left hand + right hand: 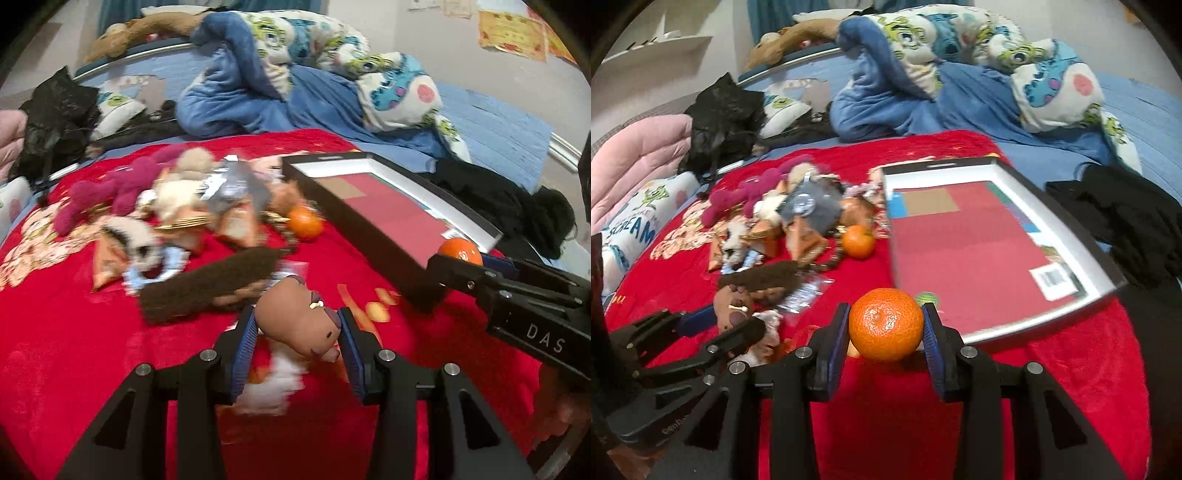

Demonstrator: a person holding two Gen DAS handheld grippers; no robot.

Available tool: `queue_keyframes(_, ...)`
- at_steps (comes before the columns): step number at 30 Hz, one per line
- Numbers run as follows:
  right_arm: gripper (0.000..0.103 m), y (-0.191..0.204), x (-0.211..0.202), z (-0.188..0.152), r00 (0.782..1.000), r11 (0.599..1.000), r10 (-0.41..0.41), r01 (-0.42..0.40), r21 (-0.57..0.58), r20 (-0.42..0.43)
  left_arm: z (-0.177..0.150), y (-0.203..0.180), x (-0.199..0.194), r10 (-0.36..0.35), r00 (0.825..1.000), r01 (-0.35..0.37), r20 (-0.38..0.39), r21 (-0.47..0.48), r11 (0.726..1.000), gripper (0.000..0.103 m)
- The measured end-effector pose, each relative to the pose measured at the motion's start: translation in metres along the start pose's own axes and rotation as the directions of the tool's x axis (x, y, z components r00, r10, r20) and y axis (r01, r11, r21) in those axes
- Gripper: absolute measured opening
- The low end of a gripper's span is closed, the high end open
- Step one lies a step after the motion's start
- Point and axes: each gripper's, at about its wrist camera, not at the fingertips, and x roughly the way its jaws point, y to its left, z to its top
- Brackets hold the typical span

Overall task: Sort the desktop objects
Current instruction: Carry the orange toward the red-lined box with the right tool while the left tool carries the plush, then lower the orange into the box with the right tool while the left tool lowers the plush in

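My left gripper point(297, 332) is shut on a brown capybara figurine point(301, 317) above the red blanket point(74, 350). My right gripper point(886, 326) is shut on a tangerine point(885, 323), close to the near corner of the open black box point(1082, 258). From the left wrist view that tangerine point(460, 251) and the right gripper point(465, 264) show at the right, beside the box point(373, 236). The right wrist view shows the left gripper point(727, 325) with the figurine point(733, 308) at lower left. A second tangerine point(857, 240) lies by the toy pile point(783, 218).
The pile holds a magenta plush point(110, 192), pale plush toys, a grey packet point(236, 188) and a brown fuzzy strip point(207, 284). Beyond the blanket lie a blue quilt point(942, 74), a black bag point(724, 107), black cloth point(1126, 221) and a pink quilt point(639, 155).
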Motion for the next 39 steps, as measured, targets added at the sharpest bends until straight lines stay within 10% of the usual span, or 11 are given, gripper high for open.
queue_keyframes(9, 0.036, -0.057, -0.018, -0.007, 0.998, 0.995, -0.056, 0.054, 0.079, 0.027, 0.006, -0.068, 0.010, -0.066, 0.998, 0.062, 0.024, 0.127, 0.990, 0.045)
queue_keyframes(39, 0.037, -0.131, 0.020, 0.020, 0.990, 0.952, -0.099, 0.065, 0.299, 0.097, 0.079, -0.124, 0.094, -0.136, 0.991, 0.136, -0.013, 0.186, 0.973, 0.045)
